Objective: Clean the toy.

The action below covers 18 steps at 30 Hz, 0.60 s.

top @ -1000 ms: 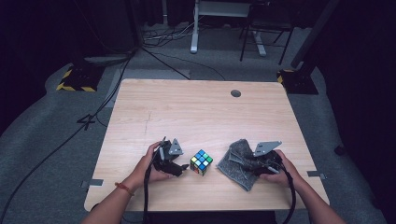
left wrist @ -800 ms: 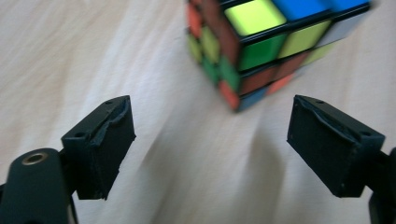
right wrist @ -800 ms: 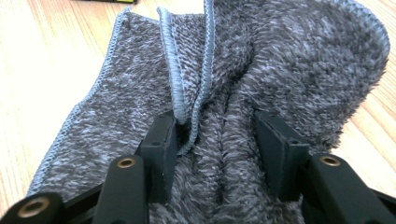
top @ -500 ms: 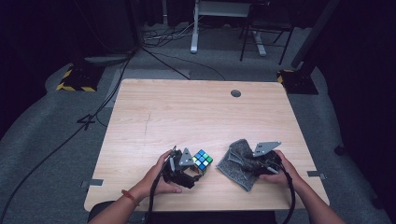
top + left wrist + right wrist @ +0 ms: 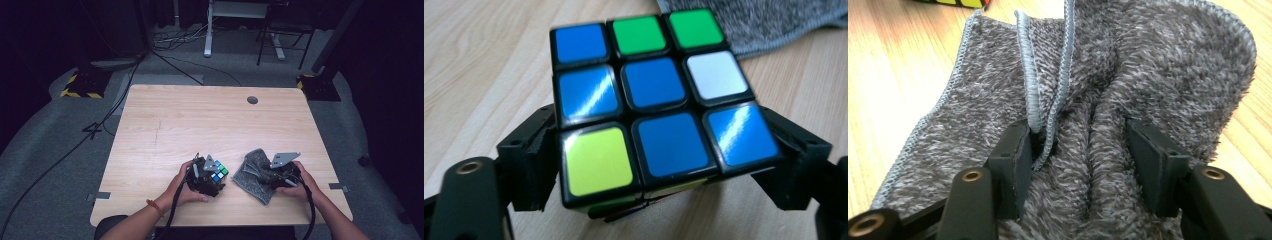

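Blue stickers are covering most of the face of the Rubik's cube point(image 5: 659, 110) that is looking at the left gripper's camera. The left gripper point(image 5: 206, 176) is clamping this cube between its two black jaws, one on each side, near the front edge of the wooden table point(image 5: 200, 120); I am thinking the person is holding it so firmly in order to keep it steady, maybe for cleaning. Just to the right, the grey cloth point(image 5: 255, 172) is lying crumpled on the table, near the cube but not touching it. The right gripper point(image 5: 1080, 150) is sitting on this cloth with its jaws apart, and folds of the fabric are bunching up between them, probably so it can pinch the cloth. Nothing is standing between cube and cloth. Behind the table, cables point(image 5: 170, 55) are running across the floor.
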### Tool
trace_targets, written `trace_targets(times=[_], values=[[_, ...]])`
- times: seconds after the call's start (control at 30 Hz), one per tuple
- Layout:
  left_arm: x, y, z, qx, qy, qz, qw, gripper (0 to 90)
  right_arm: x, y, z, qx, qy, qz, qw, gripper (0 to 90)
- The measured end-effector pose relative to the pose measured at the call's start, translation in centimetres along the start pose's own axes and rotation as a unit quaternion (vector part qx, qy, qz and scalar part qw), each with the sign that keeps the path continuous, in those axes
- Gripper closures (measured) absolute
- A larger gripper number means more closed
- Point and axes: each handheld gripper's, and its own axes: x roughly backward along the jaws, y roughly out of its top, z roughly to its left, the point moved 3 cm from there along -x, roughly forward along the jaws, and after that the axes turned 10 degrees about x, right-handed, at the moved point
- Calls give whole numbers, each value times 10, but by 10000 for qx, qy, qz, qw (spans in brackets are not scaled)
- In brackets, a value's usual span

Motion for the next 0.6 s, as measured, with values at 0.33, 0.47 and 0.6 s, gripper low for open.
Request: trace_targets(times=[0.33,0.47,0.6], values=[[-2,-3,2,-276,-140,-141,9994,311,0,-2,-1,-35,-6,-57,10000,599],[1,-2,3,-563,-67,-85,9984,325,0,-3,-2,-32,-22,-93,9999,667],[5,0,6,-685,-236,-124,9973,327,1,-4,-3,-39,-28,-116,9999,699]])
